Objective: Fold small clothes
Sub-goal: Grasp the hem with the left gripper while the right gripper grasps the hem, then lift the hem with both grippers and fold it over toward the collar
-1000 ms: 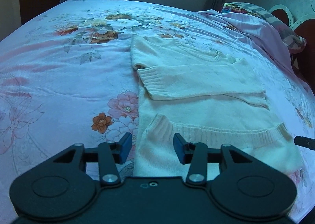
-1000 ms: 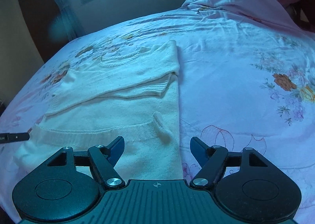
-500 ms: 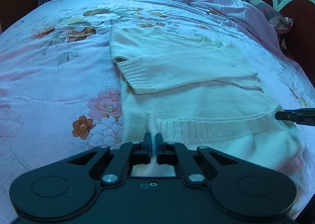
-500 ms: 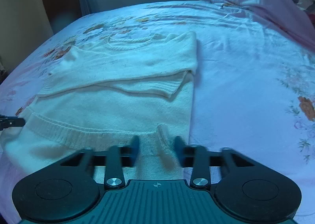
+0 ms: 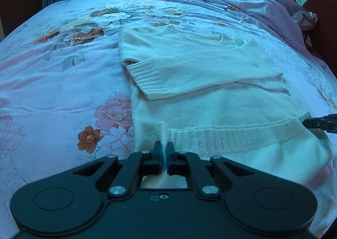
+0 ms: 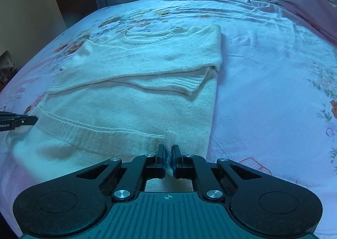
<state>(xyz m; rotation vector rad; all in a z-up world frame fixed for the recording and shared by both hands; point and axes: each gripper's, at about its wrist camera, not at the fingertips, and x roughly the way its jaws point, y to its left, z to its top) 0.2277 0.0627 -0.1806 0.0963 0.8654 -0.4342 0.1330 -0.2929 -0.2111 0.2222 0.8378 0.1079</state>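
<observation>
Already, in the left wrist view, the left gripper (image 5: 163, 150) pinches a ridge of the white knit sweater (image 5: 210, 96) near its ribbed hem (image 5: 231, 136) on the floral bed (image 5: 63, 83), fingers nearly touching. Across in the right wrist view, the right gripper (image 6: 167, 156) clamps the hem's other end. Such thin pinches could slip when lifting, and uneven raising may disturb the folded sleeves (image 6: 177, 83).

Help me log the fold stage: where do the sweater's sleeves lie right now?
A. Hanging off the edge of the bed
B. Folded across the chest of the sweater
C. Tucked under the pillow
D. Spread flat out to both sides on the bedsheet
B: both sleeves lie crossed over the front of the sweater, one ribbed cuff showing on top and another cuff at the opposite side.
</observation>
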